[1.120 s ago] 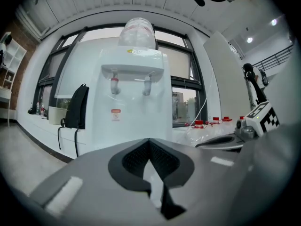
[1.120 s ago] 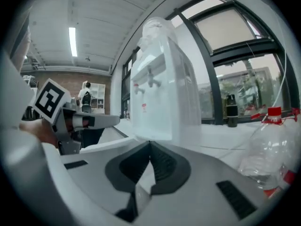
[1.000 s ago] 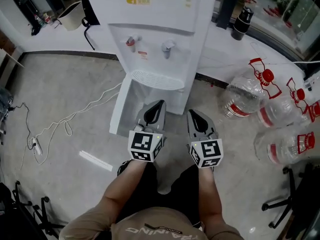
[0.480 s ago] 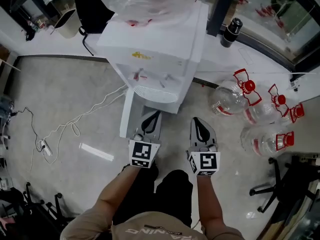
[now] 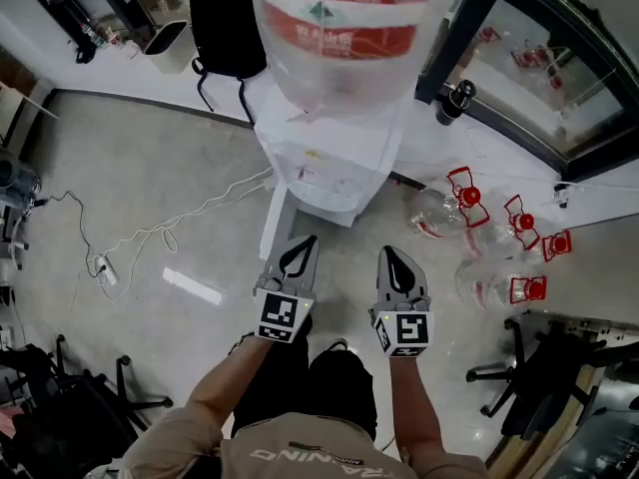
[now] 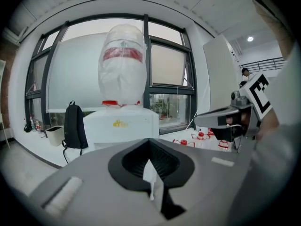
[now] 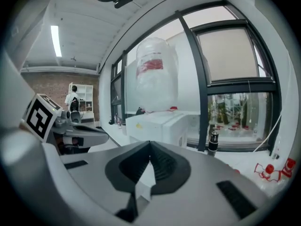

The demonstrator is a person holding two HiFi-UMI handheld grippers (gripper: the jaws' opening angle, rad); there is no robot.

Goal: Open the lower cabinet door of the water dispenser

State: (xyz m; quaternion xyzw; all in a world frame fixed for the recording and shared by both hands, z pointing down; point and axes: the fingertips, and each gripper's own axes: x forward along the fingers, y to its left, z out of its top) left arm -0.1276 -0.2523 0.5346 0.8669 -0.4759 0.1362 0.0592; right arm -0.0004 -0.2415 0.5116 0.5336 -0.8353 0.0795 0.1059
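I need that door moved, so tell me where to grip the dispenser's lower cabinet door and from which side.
Grip the cabinet door by its free edge, nearest the person, with the jaws across the thin panel, coming from the front. It seems to stand swung out from the dispenser, so that edge is exposed and farthest from the hinge. The left gripper, shut, is closest.

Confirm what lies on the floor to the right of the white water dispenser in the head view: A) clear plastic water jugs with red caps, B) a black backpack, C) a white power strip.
A: the clear plastic water jugs with red caps lie on the floor right of the white water dispenser.
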